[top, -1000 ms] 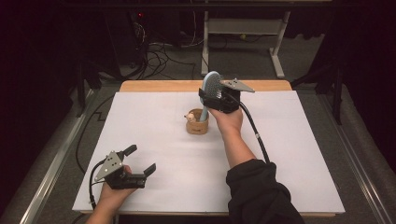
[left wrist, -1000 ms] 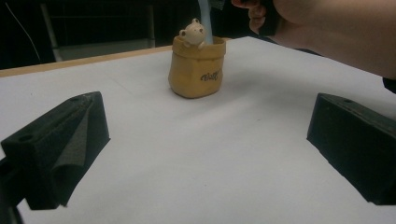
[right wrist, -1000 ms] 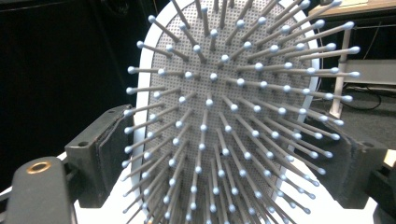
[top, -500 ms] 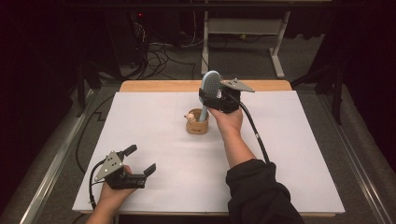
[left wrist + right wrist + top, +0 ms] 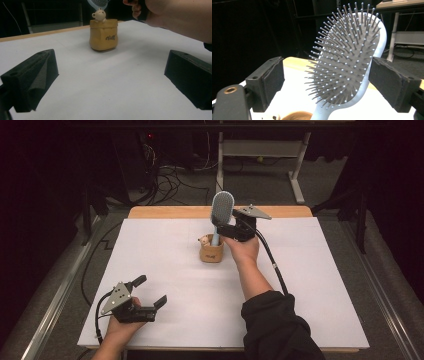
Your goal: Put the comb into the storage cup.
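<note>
A pale blue hairbrush [image 5: 222, 207] stands handle down in a small tan sack-shaped cup [image 5: 212, 253] at the middle of the white-covered table [image 5: 310, 285]. A little bear figure [image 5: 203, 240] peeks over the cup's rim. My right gripper [image 5: 220, 221] is at the brush head [image 5: 347, 67], one jaw on each side. Its right jaw touches the brush's edge, and a gap shows between its left jaw and the bristle tips. My left gripper [image 5: 150, 290] rests open near the front left edge. It points at the cup [image 5: 103, 35] from well back.
The wooden table edge [image 5: 170, 212] shows beyond the white sheet at the back. Cables and a desk frame [image 5: 300, 170] lie on the floor behind. A metal rail [image 5: 55, 305] runs along the table's left side.
</note>
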### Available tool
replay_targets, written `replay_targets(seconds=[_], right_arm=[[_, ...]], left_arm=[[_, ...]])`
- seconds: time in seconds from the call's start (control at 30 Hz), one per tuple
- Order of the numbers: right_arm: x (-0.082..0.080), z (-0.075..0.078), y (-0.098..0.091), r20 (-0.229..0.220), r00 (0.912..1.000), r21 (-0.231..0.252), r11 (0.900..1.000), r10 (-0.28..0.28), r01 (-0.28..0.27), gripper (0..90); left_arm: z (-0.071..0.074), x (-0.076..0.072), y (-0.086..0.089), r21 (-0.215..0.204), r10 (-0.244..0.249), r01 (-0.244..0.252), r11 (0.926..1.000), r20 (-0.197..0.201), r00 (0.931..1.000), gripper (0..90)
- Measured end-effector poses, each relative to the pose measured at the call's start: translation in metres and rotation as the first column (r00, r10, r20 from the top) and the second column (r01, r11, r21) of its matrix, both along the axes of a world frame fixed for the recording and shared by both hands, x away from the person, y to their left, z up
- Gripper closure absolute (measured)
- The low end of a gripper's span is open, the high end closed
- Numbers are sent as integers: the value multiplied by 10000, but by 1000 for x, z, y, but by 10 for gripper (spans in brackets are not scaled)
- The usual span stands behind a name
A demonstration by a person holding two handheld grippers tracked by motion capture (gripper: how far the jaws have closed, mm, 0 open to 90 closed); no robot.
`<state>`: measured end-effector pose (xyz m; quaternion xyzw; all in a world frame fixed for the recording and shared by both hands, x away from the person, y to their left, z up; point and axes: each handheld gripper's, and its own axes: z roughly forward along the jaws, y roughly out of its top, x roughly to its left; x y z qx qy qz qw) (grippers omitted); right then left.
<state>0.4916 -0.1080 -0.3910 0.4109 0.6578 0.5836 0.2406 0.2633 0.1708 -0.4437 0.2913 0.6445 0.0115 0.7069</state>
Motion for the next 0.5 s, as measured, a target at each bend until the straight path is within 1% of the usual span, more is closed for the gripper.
replay_targets(seconds=[0.03, 0.07, 0.23, 0.4, 0.5], right_arm=[[0, 0, 1, 50, 10000, -101, 9999, 51, -51, 145], [0, -1, 2, 35, 9999, -64, 9999, 132, -131, 143], [-1, 0, 2, 12, 10000, -67, 9999, 90, -90, 122], [-2, 1, 1, -33, 9999, -119, 9999, 111, -111, 80], [-2, 2, 0, -42, 9999, -217, 9997, 116, -117, 62]], left_arm=[[0, 0, 0, -9, 3, -3, 10000, 0, 10000, 1], [0, 0, 0, -7, 12, -12, 10000, -3, 10000, 1], [0, 0, 0, 33, -17, 17, 10000, 21, 10000, 1], [-1, 0, -1, 62, -38, 38, 10000, 34, 10000, 1], [-1, 0, -1, 87, -35, 34, 10000, 37, 10000, 1]])
